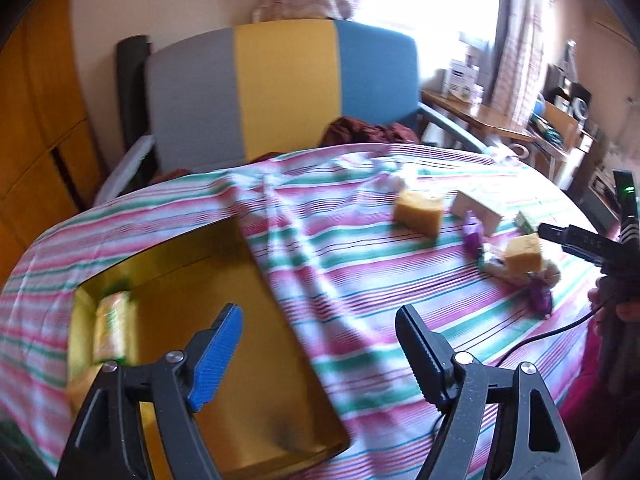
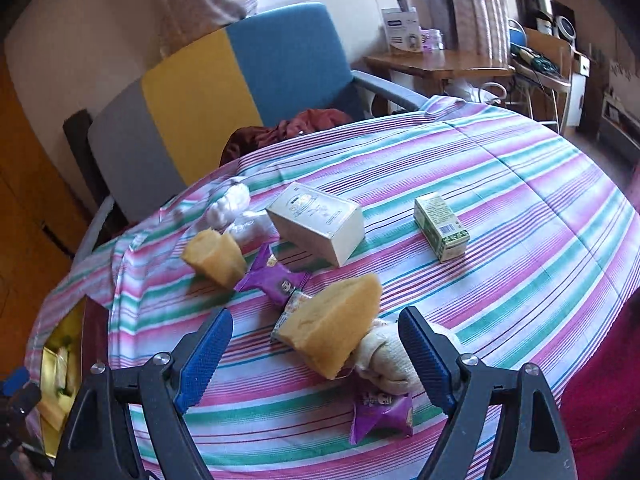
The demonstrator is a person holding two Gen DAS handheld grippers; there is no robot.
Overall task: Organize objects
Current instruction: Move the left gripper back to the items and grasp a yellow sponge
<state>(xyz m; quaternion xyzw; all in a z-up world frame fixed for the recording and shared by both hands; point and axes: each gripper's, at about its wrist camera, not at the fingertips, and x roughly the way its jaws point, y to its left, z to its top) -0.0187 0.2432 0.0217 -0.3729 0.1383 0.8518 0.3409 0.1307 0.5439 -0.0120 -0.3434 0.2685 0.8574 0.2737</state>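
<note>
The right gripper stands with its blue-padded fingers spread wide and nothing pinched between them. Framed in the gap, just ahead of the tips, lies the near sponge wedge, a porous yellow block cut like a slice of cheese. Its long axis runs diagonally, from its low end near the left pad up and away to the right, so it sits askew to the line between the pads rather than square across it. It appears to rest partly on a small printed packet and against a cream cloth bundle beside the right pad. A purple wrapper lies nearer still, below the bundle.

The left gripper is also spread and empty, hanging over the far rim of the gold box, where a green-and-yellow packet already lies. The wedge is well apart from it, off to its right, so the right hand is clearly the nearer one for this pick.

Farther out on the striped cloth sit a second sponge wedge, another purple wrapper, a white carton and a small green carton. The box lies to the left of all these, so a grasped wedge would likely travel that way.
</note>
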